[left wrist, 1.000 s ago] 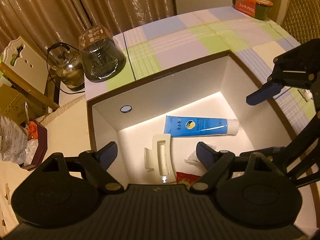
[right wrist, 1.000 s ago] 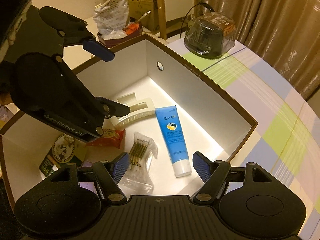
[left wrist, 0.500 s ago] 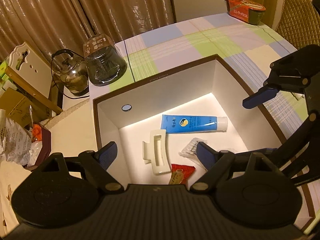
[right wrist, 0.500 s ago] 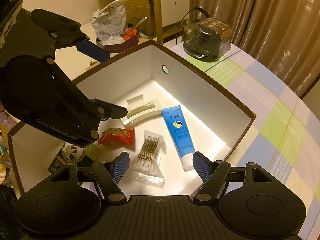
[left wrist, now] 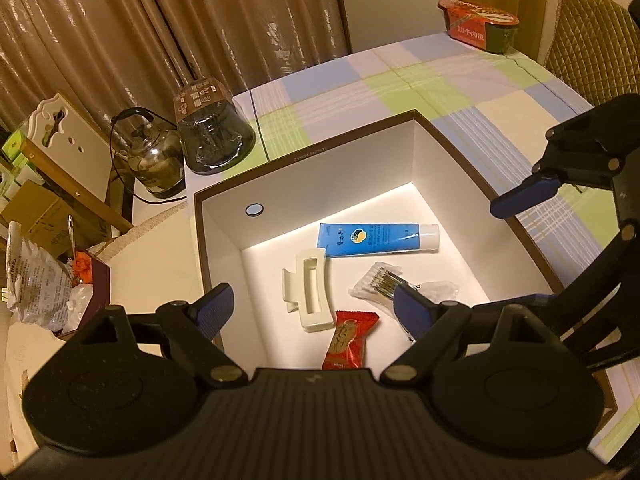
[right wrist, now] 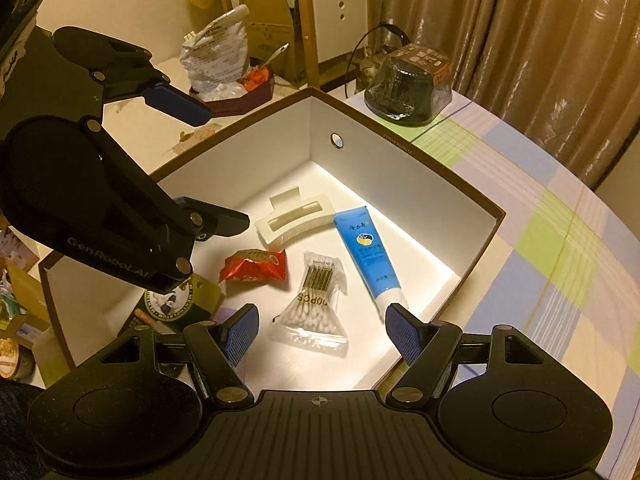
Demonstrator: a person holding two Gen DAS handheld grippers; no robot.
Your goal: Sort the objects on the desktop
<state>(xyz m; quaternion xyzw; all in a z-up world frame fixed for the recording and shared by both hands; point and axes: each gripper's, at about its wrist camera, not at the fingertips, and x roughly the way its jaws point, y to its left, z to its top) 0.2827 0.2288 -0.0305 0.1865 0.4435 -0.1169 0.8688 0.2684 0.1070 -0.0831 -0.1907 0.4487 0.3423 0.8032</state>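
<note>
A white box with a brown rim [left wrist: 304, 158] [right wrist: 400, 148] stands on the checked tablecloth. Inside lie a blue tube [left wrist: 372, 238] [right wrist: 366, 252], a white hair claw [left wrist: 310, 292] [right wrist: 296, 220], a clear packet of cotton swabs [left wrist: 380, 282] [right wrist: 316, 296] and a red snack packet [left wrist: 348, 340] [right wrist: 256, 266]. A green packet with a round logo [right wrist: 180, 304] sits half under the left tool. My left gripper [left wrist: 312, 312] hangs open and empty over the box's near-left side. My right gripper [right wrist: 323, 334] is open and empty above the swabs.
A dark wrapped pot [left wrist: 212, 136] [right wrist: 408, 88] and a glass kettle [left wrist: 152, 160] stand beyond the box. A red noodle bowl [left wrist: 478, 24] sits at the table's far edge beside a padded chair [left wrist: 592, 40]. A crumpled bag [left wrist: 36, 284] [right wrist: 216, 60] lies on a dark tray.
Both grippers have lifted up and back from the box, so more of its floor and contents show. Both stayed open; nothing in the box moved.
</note>
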